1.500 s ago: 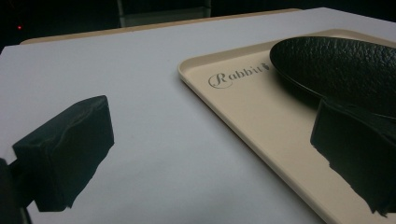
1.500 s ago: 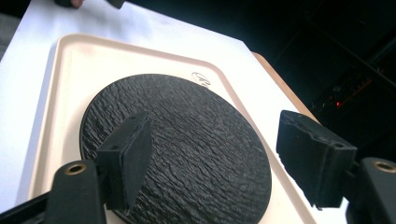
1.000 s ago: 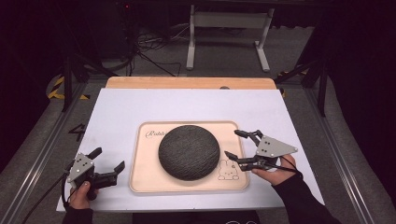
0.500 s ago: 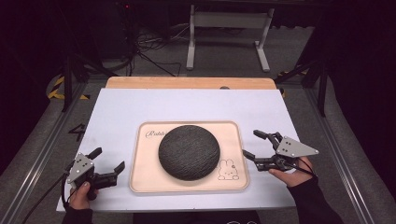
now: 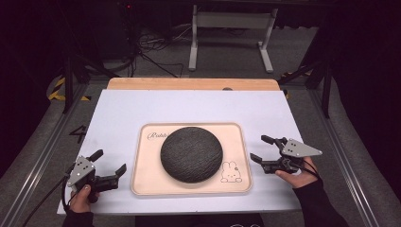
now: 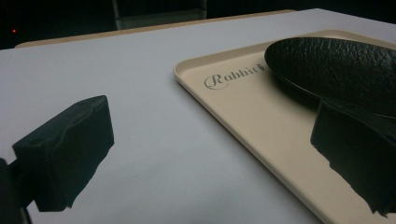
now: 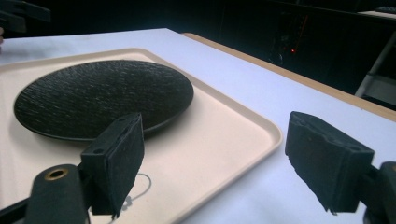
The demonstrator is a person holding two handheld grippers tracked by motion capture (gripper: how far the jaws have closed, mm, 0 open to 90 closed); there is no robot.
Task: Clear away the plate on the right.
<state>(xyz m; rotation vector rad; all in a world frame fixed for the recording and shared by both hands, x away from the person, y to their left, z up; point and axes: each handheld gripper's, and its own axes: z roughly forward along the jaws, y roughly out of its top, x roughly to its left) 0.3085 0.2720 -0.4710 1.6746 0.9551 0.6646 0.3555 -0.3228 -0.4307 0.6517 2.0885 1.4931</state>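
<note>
Your left gripper (image 5: 110,166) rests on the white surface (image 5: 189,106) just left of the beige tray (image 5: 239,156), fingers spread and empty; the black plate (image 5: 191,153) lies mid-tray; your right gripper (image 5: 259,149) hovers beside the tray's right edge, fingers apart

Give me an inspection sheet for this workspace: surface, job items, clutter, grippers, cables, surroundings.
Surface: white table top, wooden strip along its far edge.
Job's things: beige tray printed with "Rabbit" and a rabbit drawing; dark textured plate lies on it, near its middle.
Clutter: nothing seen on the table beyond the tray.
Grippers: left gripper open, beside the tray's left edge, holding nothing; right gripper open, beside the tray's right edge, holding nothing.
Cables: one trails from the left gripper off the near edge; a tangle lies on the floor beyond the table.
Surroundings: dark room, grey metal stand behind the table, yellow-black tape on the floor at left.
</note>
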